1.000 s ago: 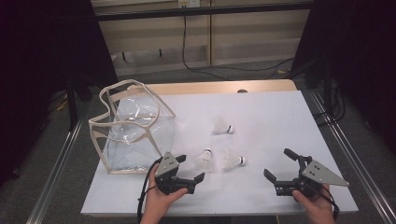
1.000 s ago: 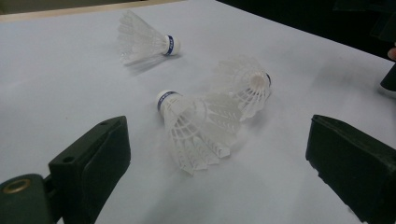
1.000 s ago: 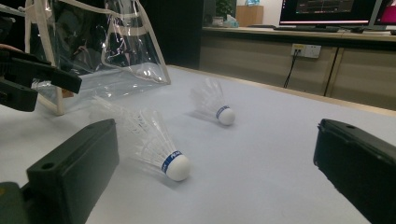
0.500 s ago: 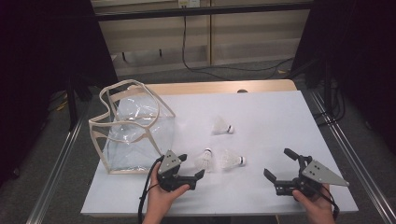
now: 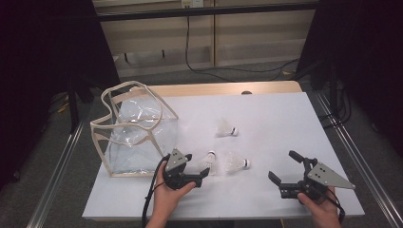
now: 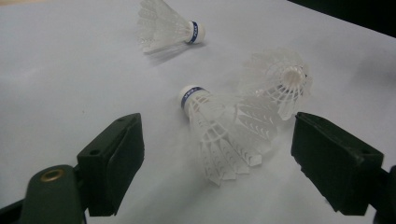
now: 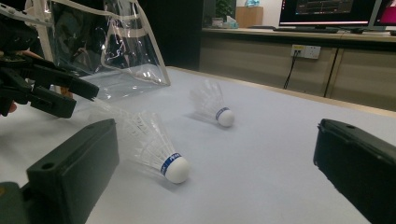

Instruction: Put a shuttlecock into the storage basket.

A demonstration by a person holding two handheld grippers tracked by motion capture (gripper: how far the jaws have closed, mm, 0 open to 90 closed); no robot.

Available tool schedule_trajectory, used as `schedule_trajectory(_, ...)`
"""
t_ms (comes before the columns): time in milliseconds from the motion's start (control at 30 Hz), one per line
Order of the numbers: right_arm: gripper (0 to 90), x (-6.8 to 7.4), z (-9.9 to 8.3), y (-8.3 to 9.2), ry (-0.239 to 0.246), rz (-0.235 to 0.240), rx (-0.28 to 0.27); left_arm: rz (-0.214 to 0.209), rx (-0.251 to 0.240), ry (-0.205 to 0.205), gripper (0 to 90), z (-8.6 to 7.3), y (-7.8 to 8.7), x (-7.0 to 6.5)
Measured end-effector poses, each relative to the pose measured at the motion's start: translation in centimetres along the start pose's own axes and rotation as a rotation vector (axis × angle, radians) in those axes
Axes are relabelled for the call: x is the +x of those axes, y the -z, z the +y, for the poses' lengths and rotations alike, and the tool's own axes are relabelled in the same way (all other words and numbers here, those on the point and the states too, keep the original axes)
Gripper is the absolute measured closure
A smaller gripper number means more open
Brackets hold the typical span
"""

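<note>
Resting low at the near edge of the white table (image 5: pixel 285 118), the 2 hand-held grippers lie well apart. The left gripper (image 5: pixel 198 172) sits in the person's left hand (image 5: pixel 167 194) at the near left, and its jaws have just been closing somewhat but stand apart, with no pad pressing on anything. In the left gripper view, the nearest shuttlecock (image 6: pixel 224 135) lies between those jaws, its feather skirt toward the camera and its blue-banded cork tip pointing away; neither pad touches it. In the high view it shows as the small white shape (image 5: pixel 209 160) just beyond the jaw tips.

The right gripper (image 5: pixel 285 172) is held by the right hand (image 5: pixel 319 205) at the near right, its jaws wide apart and holding nothing.

Just beside the nearest shuttlecock lies a 2nd shuttlecock (image 5: pixel 236 164), between the 2 grippers; whether the 2 skirts touch or merely overlap in view I cannot tell. In the right gripper view it lies on its side with the cork toward the camera (image 7: pixel 154 147).

Farther out, near the table's middle, a 3rd shuttlecock (image 5: pixel 225 128) lies alone on its side, apart from the other 2.

At the left edge stands a clear plastic bag (image 5: pixel 138 135) with cream trim, open at the top, just beyond the left gripper.
</note>
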State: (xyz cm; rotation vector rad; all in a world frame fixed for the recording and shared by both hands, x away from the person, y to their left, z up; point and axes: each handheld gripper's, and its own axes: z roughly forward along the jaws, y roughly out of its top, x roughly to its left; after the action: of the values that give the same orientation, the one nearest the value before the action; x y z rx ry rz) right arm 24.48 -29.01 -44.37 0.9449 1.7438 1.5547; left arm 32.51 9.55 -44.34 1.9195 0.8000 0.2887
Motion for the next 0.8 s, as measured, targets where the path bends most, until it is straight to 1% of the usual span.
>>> schedule_trajectory(67, 0.0, -0.03, 0.00, -0.03, -0.004, 0.001, 0.002, 0.000, 0.000, 0.003, 17.9, 0.03, -0.12, 0.00)
schedule_trajectory(133, 0.0, -0.07, 0.02, -0.06, -0.002, -0.004, 0.001, 0.003, 0.012, -0.003, 18.3, 0.05, -0.23, -0.03)
schedule_trajectory(167, 0.0, -0.09, 0.03, -0.09, 0.001, -0.006, -0.001, -0.003, 0.011, 0.003, 18.3, 0.03, -0.34, -0.07)
schedule_trajectory(300, 0.0, -0.08, 0.04, -0.18, -0.002, -0.004, -0.003, -0.001, 0.020, -0.008, 19.1, 0.08, -0.50, -0.02)
schedule_trajectory(433, 0.0, -0.16, 0.05, -0.10, -0.003, -0.007, -0.004, 0.004, 0.025, -0.001, 19.5, 0.13, -0.61, 0.03)
schedule_trajectory(533, 0.0, -0.22, 0.09, 0.01, -0.010, -0.015, -0.008, 0.003, 0.030, -0.011, 19.7, 0.10, -0.64, 0.02)
schedule_trajectory(567, 0.0, -0.21, 0.11, 0.02, -0.012, -0.017, -0.007, 0.002, 0.025, -0.009, 20.3, 0.10, -0.68, -0.02)
schedule_trajectory(633, 0.0, -0.21, 0.09, -0.01, -0.005, -0.015, -0.005, 0.006, 0.035, -0.010, 21.1, 0.14, -0.69, 0.01)
schedule_trajectory(667, 0.0, -0.19, 0.08, 0.01, -0.003, -0.014, -0.002, 0.011, 0.036, -0.017, 21.4, 0.14, -0.71, 0.09)
schedule_trajectory(700, 0.0, -0.16, 0.08, 0.07, -0.004, -0.016, 0.001, 0.015, 0.037, -0.011, 21.7, 0.11, -0.75, 0.07)
schedule_trajectory(800, 0.0, -0.15, 0.09, 0.21, -0.010, -0.022, -0.004, 0.020, 0.044, -0.010, 25.4, 0.18, -0.93, 0.27)
